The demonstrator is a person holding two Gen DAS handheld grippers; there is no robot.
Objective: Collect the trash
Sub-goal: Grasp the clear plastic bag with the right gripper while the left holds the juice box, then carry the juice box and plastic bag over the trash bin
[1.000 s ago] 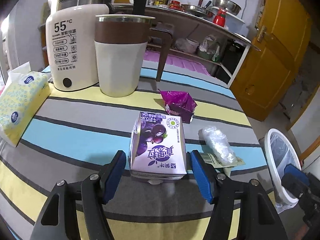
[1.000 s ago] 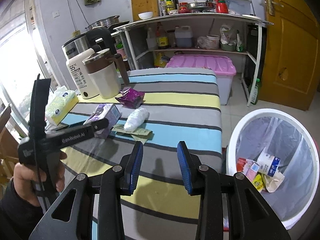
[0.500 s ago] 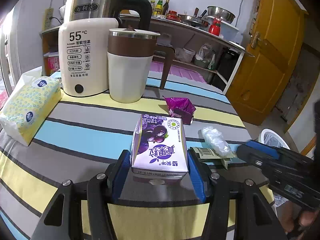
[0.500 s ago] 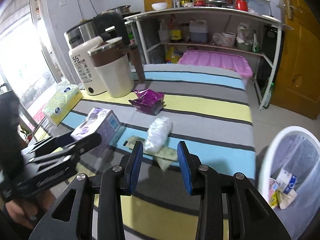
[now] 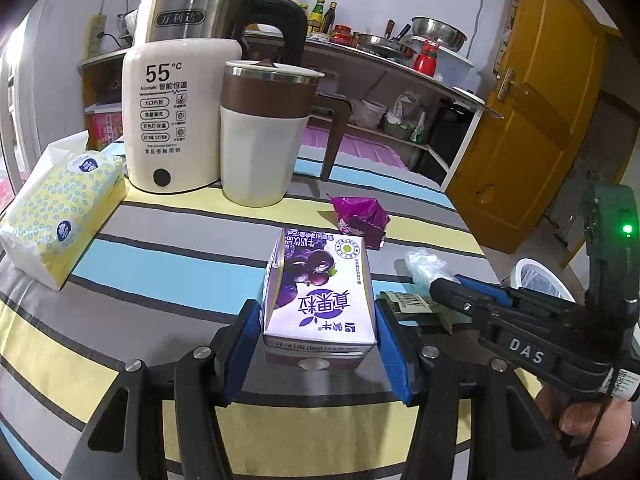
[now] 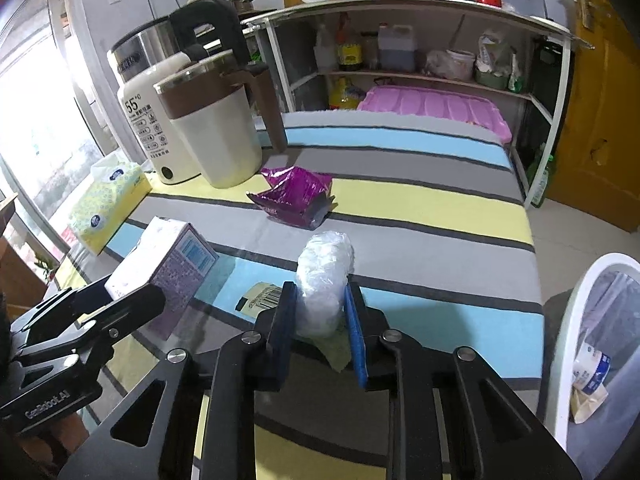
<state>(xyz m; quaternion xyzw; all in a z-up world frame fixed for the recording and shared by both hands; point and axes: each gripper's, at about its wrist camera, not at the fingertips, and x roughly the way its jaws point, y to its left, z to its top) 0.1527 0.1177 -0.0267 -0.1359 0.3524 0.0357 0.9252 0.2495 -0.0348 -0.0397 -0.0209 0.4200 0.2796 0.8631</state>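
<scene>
A purple milk carton (image 5: 320, 300) sits between the blue pads of my left gripper (image 5: 316, 344), which press on its two sides; from the right wrist view the carton (image 6: 168, 264) looks slightly raised off the striped cloth. My right gripper (image 6: 320, 320) is closing on a crumpled clear plastic bag (image 6: 324, 276), and its pads touch the bag's sides. A flat green packet with a barcode (image 6: 262, 298) lies under the bag. A purple snack wrapper (image 6: 296, 196) lies further back on the table. The white trash bin (image 6: 576, 292) stands on the floor to the right with trash inside.
A kettle (image 5: 180, 112), a white and brown jug (image 5: 260, 136) and a yellow tissue pack (image 5: 60, 208) stand at the table's back left. Behind the table are a shelf rack (image 6: 400, 4) and a pink box lid (image 6: 432, 108). A yellow door (image 5: 540, 120) is at the right.
My right gripper came from beside the bin to the table and narrowed its jaws around the plastic bag. My left gripper closed in on the carton's sides.
</scene>
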